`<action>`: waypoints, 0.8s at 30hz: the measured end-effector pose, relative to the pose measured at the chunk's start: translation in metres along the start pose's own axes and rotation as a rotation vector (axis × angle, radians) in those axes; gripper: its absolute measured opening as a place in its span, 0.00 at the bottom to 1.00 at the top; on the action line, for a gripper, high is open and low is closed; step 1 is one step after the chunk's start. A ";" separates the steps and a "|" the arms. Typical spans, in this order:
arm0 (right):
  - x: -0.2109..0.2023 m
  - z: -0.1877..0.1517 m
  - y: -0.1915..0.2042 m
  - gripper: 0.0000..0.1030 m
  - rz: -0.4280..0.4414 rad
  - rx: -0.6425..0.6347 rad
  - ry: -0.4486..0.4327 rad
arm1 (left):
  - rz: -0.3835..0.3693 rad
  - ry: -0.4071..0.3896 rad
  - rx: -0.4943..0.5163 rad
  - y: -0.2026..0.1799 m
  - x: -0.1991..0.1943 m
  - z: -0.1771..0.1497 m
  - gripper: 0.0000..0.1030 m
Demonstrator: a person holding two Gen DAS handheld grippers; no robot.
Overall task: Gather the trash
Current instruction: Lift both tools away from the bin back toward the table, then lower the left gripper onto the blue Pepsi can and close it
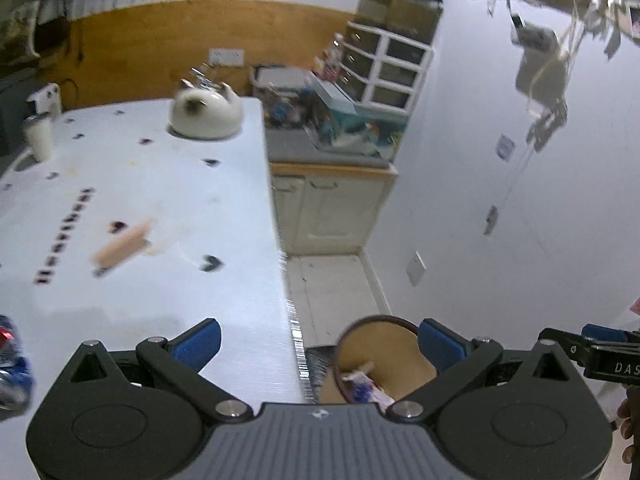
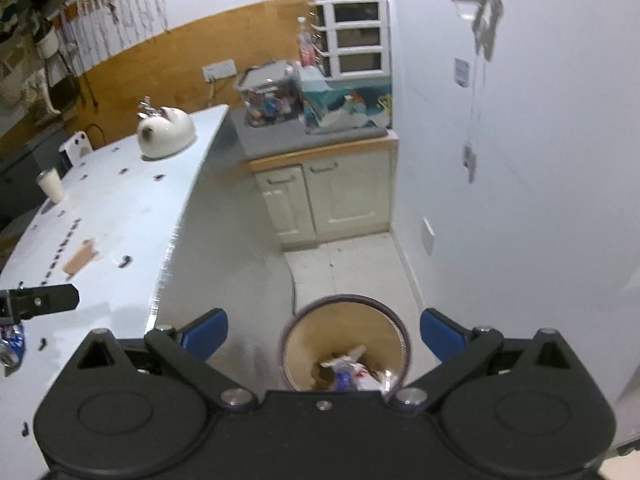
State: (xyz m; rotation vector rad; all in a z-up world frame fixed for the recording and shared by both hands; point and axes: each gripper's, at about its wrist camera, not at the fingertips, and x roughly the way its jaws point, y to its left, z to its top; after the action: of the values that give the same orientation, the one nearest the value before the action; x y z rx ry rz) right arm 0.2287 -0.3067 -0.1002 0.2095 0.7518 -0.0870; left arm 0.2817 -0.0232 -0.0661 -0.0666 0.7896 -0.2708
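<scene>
Right wrist view: right gripper jaws wide apart, empty, above trash bin on floor, wrappers inside. Left gripper jaws also wide, empty, over bench right edge. Crushed can at bench near-left edge.

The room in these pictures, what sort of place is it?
Probably a lived-in home kitchen or dining corner: a white table, a cream cabinet with clutter on top, and a round trash bin on the tiled floor.
</scene>
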 end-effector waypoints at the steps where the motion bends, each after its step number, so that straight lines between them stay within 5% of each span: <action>1: -0.003 -0.001 0.007 1.00 0.009 -0.004 -0.007 | 0.006 -0.009 -0.006 0.007 -0.006 0.000 1.00; 24: -0.007 -0.014 0.209 1.00 0.194 -0.084 -0.037 | 0.189 -0.038 -0.241 0.234 -0.086 -0.035 1.00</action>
State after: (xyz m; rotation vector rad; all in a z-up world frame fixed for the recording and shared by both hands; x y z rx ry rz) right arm 0.2460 -0.0995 -0.0727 0.1993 0.6933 0.1241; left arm 0.2492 0.2266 -0.0686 -0.2217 0.7815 0.0056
